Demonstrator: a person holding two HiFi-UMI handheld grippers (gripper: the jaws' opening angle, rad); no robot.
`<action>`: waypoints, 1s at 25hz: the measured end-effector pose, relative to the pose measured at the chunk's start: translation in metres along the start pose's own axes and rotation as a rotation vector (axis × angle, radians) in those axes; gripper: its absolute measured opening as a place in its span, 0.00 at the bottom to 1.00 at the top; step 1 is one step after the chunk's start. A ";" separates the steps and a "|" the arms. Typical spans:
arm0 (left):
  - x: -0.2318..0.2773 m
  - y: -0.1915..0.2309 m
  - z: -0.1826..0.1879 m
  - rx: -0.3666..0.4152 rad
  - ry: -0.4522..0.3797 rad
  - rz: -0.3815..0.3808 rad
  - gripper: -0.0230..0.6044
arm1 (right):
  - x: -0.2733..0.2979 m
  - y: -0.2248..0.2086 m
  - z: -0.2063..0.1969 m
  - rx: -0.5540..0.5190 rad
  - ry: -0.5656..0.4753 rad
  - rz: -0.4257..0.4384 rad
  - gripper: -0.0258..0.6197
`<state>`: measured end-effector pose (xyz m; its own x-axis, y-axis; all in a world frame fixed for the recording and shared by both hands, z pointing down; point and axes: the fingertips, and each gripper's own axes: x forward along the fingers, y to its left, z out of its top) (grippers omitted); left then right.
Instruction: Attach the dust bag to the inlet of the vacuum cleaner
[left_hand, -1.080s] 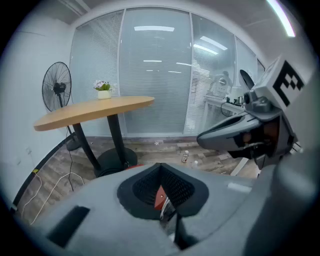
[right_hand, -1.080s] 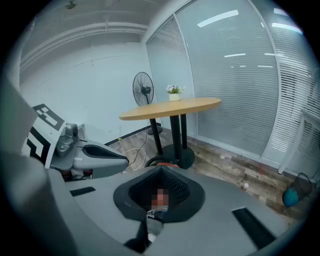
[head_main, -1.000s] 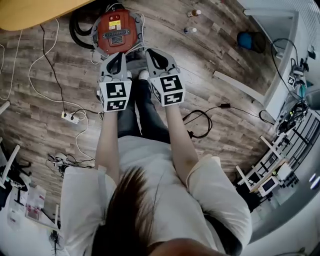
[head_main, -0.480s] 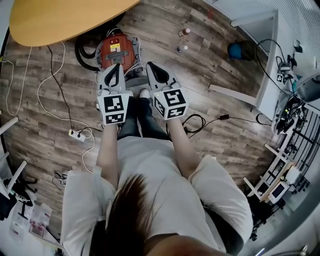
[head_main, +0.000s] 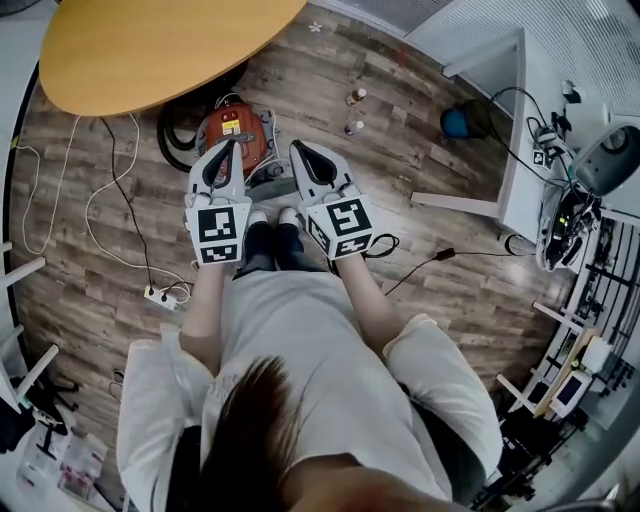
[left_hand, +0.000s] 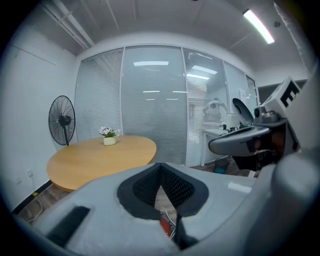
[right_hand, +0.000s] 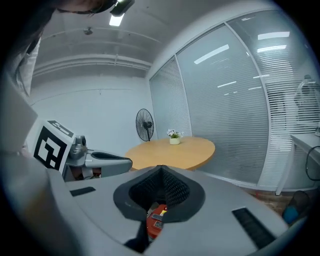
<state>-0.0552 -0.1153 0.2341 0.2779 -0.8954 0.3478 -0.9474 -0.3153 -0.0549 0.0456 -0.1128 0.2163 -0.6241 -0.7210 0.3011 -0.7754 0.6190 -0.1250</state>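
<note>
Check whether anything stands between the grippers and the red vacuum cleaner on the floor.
Nothing visible does. The left gripper and right gripper, both shut and empty, are held above the vacuum cleaner, with only open air between. No dust bag shows in any view.

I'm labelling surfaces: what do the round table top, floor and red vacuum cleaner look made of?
Table top: smooth, matte light wood or veneer, even tan.
Floor: wood-look planks, visible grain and seams.
Vacuum cleaner: likely moulded red plastic.
</note>
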 end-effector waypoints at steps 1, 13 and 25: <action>-0.004 0.000 0.006 0.001 -0.011 0.000 0.06 | -0.005 0.002 0.006 -0.006 -0.010 0.000 0.04; -0.046 -0.006 0.087 0.010 -0.175 -0.019 0.06 | -0.046 0.006 0.070 -0.055 -0.114 -0.008 0.04; -0.071 -0.016 0.124 0.018 -0.270 -0.041 0.06 | -0.076 0.010 0.098 -0.082 -0.149 -0.011 0.04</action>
<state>-0.0398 -0.0853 0.0945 0.3506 -0.9324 0.0883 -0.9321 -0.3565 -0.0634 0.0758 -0.0829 0.0996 -0.6278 -0.7622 0.1578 -0.7755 0.6299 -0.0427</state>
